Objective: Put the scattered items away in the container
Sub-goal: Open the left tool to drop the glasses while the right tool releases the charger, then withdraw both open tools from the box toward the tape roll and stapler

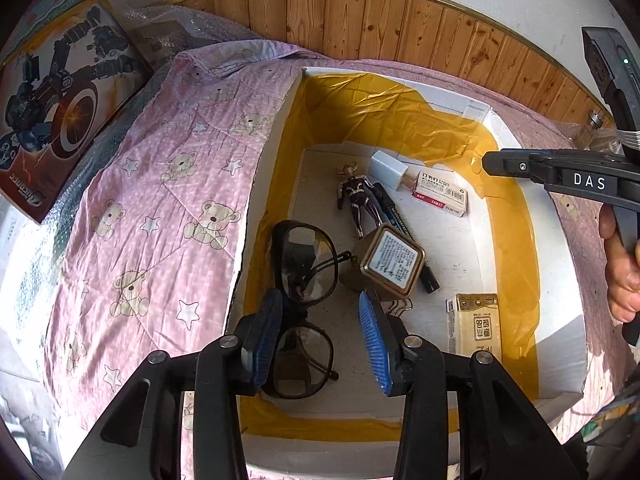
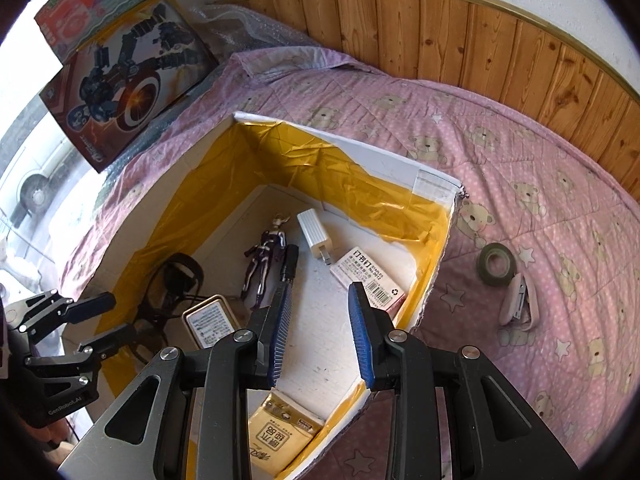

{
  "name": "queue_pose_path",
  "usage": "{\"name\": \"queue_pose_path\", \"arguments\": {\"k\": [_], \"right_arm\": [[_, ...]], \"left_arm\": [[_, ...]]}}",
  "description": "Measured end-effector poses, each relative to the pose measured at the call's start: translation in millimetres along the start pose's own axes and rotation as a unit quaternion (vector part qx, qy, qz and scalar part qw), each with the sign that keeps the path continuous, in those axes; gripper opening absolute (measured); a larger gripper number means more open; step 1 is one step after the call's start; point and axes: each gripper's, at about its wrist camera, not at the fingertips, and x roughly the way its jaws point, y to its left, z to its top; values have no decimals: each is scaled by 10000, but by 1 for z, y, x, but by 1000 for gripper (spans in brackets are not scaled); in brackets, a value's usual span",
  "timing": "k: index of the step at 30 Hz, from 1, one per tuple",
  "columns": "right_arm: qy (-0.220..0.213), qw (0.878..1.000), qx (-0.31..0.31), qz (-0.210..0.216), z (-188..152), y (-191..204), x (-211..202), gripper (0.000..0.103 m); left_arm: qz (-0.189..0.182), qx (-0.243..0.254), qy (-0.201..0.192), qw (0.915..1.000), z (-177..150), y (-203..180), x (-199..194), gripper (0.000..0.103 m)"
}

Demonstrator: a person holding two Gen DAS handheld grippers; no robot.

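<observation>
Both grippers hovered over the open box [image 2: 438, 184], the left gripper [image 1: 322, 336] and right gripper [image 2: 320, 332] each with fingers apart and empty. Glasses [image 1: 304, 268], a tin [image 1: 390, 262] and a figure [image 1: 358, 196] lay inside. Tape roll [image 2: 497, 269] and stapler [image 2: 518, 300] remained on the quilt [image 2: 520, 160] to the right; a reach across might have caught the box's right wall and shifted it.

Pink quilt [image 2: 532, 184] with bear and star print covers bed. Wood-panelled wainscot [image 2: 460, 28] with gold trim along far wall. Toy box with robot picture [image 2: 128, 80] far left, leaning tilted; second colourful box [image 2: 92, 4] behind it. Bubble wrap [image 1: 180, 32] bunched beyond quilt's far edge.
</observation>
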Motion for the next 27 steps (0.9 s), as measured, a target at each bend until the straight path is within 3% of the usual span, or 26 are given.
{"name": "queue_pose_path", "arguments": {"k": [13,27], "right_arm": [[54,9998,136,102,-9,5,-7,33],[-13,9994,234,254,-41,13,-35,37]], "left_arm": [[-260,-338,-43,9991,-3,9,-11,44],[-336,-301,-256,9987,-13,-7,-40,47]]}}
